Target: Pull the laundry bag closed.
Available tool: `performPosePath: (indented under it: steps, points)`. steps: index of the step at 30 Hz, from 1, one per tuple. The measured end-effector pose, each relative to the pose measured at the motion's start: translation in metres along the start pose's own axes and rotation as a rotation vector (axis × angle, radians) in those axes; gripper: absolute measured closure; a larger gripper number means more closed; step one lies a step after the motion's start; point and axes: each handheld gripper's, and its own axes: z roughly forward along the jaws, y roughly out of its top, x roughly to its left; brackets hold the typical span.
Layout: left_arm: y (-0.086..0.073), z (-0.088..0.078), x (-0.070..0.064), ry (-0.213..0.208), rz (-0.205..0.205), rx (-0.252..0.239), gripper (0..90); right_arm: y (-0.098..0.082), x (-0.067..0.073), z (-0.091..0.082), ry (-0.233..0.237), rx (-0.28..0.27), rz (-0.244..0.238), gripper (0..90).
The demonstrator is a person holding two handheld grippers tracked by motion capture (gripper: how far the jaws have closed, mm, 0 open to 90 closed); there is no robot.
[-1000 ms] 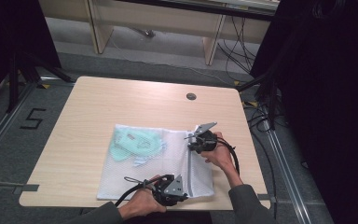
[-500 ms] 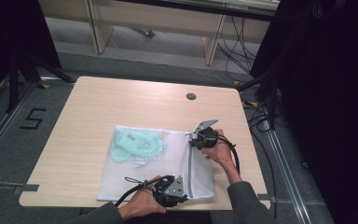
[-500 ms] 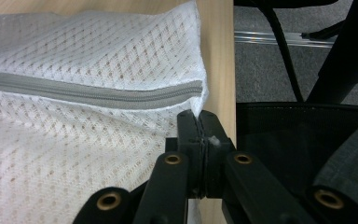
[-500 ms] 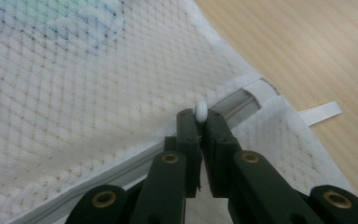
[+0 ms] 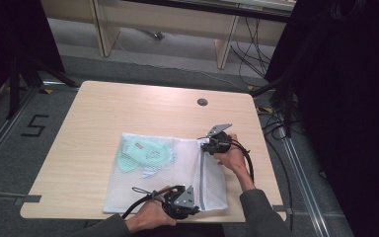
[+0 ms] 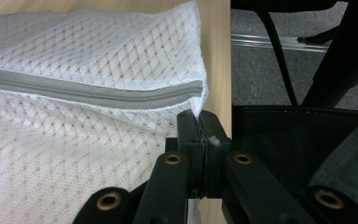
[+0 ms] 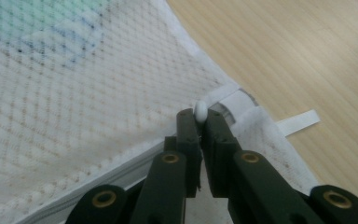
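A white mesh laundry bag (image 5: 187,165) lies flat on the wooden table (image 5: 128,108), with a mint-green garment (image 5: 140,155) inside its left half. Its grey zipper (image 6: 98,93) runs along the bag's right side. My left gripper (image 6: 200,122) is shut on the bag's near corner just past the zipper's end, by the table's front edge (image 5: 196,208). My right gripper (image 7: 200,122) is shut on the small white zipper pull (image 7: 201,111) at the bag's far right corner (image 5: 208,146). A white ribbon tab (image 7: 298,121) sticks out beside it.
A round dark cable hole (image 5: 202,102) sits near the table's far edge. Black cables (image 5: 246,158) trail from the right gripper off the table's right side. Past the front edge are a dark chair and floor rails (image 6: 303,42).
My right gripper has crept very slightly toward the far side of the table with the zipper pull. The left gripper and the bag have stayed put.
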Motion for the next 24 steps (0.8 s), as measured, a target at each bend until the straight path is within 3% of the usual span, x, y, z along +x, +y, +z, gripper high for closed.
performPosePath:
  steps: [1,2,3,4,7,8,10,11,12,19,21,24]
  points:
    - [-0.0006,0.0001,-0.0008,-0.002,-0.007,0.003,88.8,0.0010,-0.0026,0.0006,0.002,0.007,-0.015,86.3]
    - [-0.0006,0.0001,-0.0008,-0.002,-0.007,0.003,88.8,0.0010,-0.0007,0.0035,-0.022,-0.007,0.012,86.3]
    - [0.0000,-0.0004,-0.0005,-0.003,-0.017,0.000,88.8,0.0011,-0.0025,0.0034,-0.029,-0.005,0.001,86.3]
    - [0.0004,-0.0004,0.0004,-0.004,0.000,-0.001,88.8,0.0014,-0.0028,0.0035,-0.017,0.004,0.001,86.3]
    - [-0.0007,0.0003,-0.0006,-0.004,-0.004,-0.003,88.8,0.0026,-0.0050,0.0023,-0.026,-0.009,0.002,86.3]
    - [-0.0012,0.0007,-0.0025,-0.007,-0.023,-0.003,88.8,0.0032,-0.0058,0.0016,-0.028,-0.011,0.010,86.4]
    - [0.0004,0.0015,-0.0035,0.009,-0.007,-0.003,88.8,0.0025,-0.0075,0.0022,-0.030,-0.016,0.007,86.3]
    - [0.0007,0.0020,-0.0048,0.004,-0.030,-0.005,88.8,0.0024,-0.0072,0.0022,-0.022,-0.014,0.010,86.3]
    - [0.0010,0.0020,-0.0050,0.003,-0.032,-0.012,88.8,0.0030,-0.0078,0.0041,-0.022,-0.016,-0.005,86.3]
    - [-0.0002,0.0012,-0.0031,-0.007,-0.037,-0.019,88.9,0.0032,-0.0071,0.0058,-0.039,-0.018,0.010,86.3]
    - [-0.0002,0.0019,-0.0043,-0.007,-0.050,-0.014,88.9,0.0035,-0.0080,0.0055,-0.042,0.009,0.010,86.3]
    - [0.0005,0.0013,-0.0035,-0.004,-0.049,-0.023,89.0,0.0040,-0.0080,0.0080,-0.050,-0.014,0.010,86.3]
